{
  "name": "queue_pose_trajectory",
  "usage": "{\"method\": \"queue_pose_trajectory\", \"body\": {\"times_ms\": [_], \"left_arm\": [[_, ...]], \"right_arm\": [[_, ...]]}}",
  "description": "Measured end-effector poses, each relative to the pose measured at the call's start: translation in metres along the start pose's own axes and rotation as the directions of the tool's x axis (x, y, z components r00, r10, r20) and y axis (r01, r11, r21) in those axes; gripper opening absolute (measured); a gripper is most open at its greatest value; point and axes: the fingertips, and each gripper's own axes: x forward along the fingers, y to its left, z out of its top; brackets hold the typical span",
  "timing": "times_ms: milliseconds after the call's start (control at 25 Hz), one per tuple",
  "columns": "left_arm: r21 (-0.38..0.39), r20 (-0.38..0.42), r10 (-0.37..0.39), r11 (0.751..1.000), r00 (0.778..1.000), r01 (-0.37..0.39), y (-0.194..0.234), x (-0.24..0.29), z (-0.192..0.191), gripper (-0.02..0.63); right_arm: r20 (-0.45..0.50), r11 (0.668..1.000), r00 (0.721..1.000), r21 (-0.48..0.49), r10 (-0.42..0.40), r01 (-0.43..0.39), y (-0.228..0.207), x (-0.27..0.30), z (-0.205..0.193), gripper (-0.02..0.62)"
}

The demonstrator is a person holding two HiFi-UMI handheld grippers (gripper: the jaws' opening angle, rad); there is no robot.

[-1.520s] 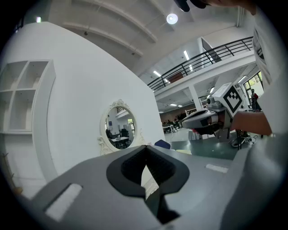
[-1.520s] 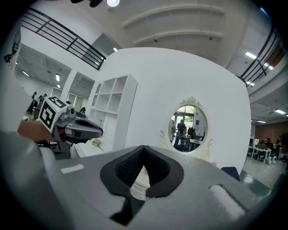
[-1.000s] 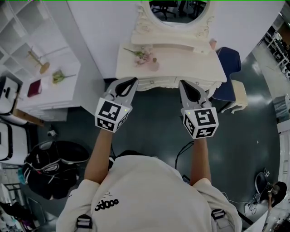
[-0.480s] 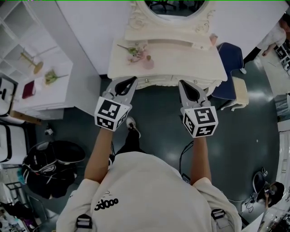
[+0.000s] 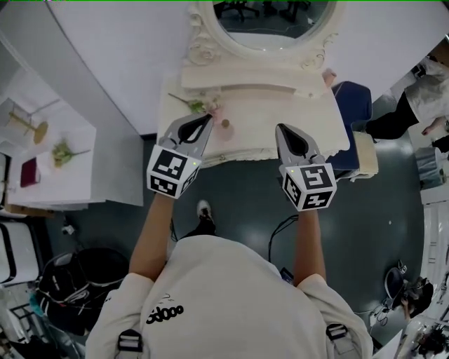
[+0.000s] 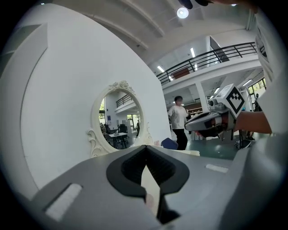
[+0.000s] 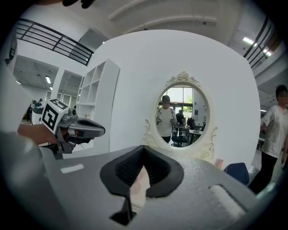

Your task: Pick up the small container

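A small pinkish container (image 5: 224, 124) stands on the cream vanity table (image 5: 309, 133), beside a sprig of pink flowers (image 5: 202, 106). In the head view my left gripper (image 5: 208, 119) hovers over the table's left part, its tip just left of the container, jaws shut and empty. My right gripper (image 5: 279, 128) is held over the table's middle, to the right of the container, also shut with nothing in it. In the left gripper view the left gripper (image 6: 146, 146) has its pads together. The right gripper (image 7: 143, 148) is likewise shut in its own view. Neither gripper view shows the container.
An oval mirror (image 5: 273, 21) in a carved frame backs the table. A pink object (image 5: 328, 76) sits at its right end. A blue chair (image 5: 354, 98) stands to the right and white shelves (image 5: 42, 151) to the left. A person (image 5: 421, 105) is at the right edge.
The person holding the grippers has stepped toward the vanity, so both gripper tips now reach over the tabletop. Both stay shut. Another person has come into view at the right.
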Motion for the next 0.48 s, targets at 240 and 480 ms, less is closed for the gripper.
{"method": "queue_pose_trajectory", "body": {"times_ms": [240,480], "left_arm": [[-0.005,0.002,-0.031,0.999,1.0,0.031,0.066,0.051,-0.002,0.017],[-0.04,-0.032,-0.074,0.997,0.997,0.073,0.098,0.091,-0.027,0.043]], "right_arm": [[-0.015,0.999,0.999,0.012,-0.032,0.032,-0.023,0.075,0.015,0.002],[-0.068,0.998,0.997,0.032,-0.047,0.05,-0.041,0.122,0.006,0.002]]}}
